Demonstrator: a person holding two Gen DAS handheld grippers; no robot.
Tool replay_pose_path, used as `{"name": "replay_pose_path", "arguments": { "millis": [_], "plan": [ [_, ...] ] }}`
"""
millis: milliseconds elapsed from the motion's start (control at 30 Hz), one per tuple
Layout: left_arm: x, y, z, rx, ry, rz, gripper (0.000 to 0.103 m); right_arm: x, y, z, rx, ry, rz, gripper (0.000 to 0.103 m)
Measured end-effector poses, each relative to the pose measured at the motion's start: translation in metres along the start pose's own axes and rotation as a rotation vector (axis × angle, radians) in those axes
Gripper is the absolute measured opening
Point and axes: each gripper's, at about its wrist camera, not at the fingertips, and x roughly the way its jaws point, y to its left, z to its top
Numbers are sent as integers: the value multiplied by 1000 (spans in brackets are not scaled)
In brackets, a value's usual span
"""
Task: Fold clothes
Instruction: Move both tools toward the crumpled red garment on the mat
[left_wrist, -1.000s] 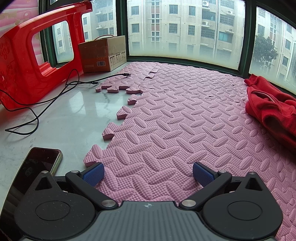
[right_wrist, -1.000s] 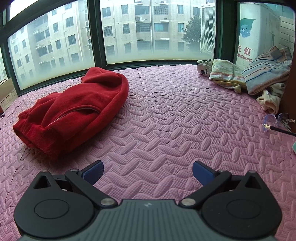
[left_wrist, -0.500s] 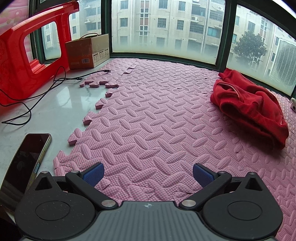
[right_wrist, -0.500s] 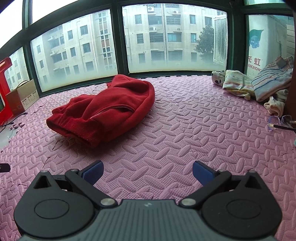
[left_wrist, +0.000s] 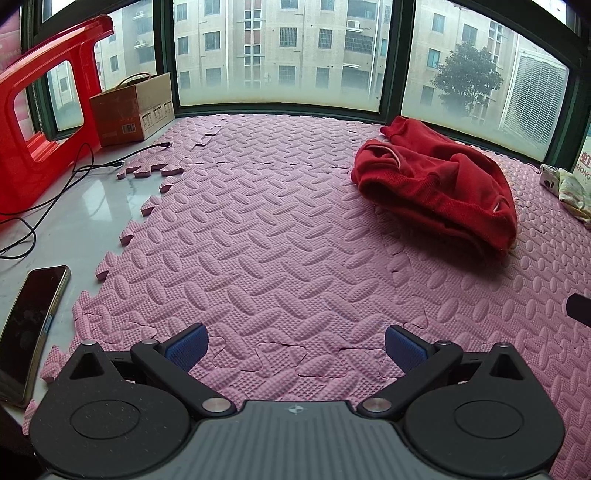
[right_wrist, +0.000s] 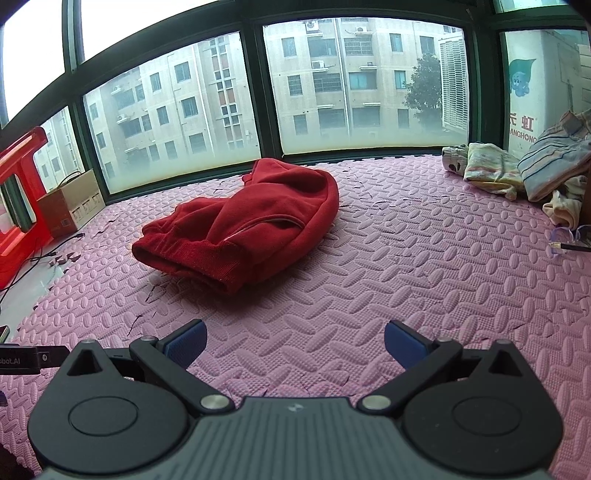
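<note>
Both grippers empty, fingers spread wide: left gripper (left_wrist: 295, 349), right gripper (right_wrist: 294, 343). Red hoodie (right_wrist: 243, 225) bunched on pink foam mat (right_wrist: 406, 280) near window edge, untouched.

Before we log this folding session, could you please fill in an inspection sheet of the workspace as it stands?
Surface: pink foam mat of interlocking tiles; bare marble at its left edge.
Job's things: red garment lies crumpled on the mat, untouched.
Clutter: phone on the marble; pile of light clothes far right; clear glasses beside it.
Grippers: left gripper and right gripper both open, empty, short of the garment.
Cables: black cable snakes over the marble.
Surroundings: bay windows, red plastic stool, cardboard box.
</note>
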Motion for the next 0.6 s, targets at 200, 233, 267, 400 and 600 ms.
{"name": "replay_pose_path", "arguments": {
  "millis": [200,233,267,400,600],
  "plan": [
    [-4,-8,0,12,6,-12,103,-3,6,-4,-20,9,38,103],
    [-4,-9,0,14,8,-14,103,-4,8,-4,-25,10,42,103],
    [-4,-11,0,16,11,-17,103,-4,9,-5,-29,11,45,103],
    [-4,-13,0,25,17,-23,103,-5,14,-6,-41,10,57,103],
    [-2,-17,-2,29,34,-25,103,-2,18,-8,-41,25,60,103]
  ]
}}
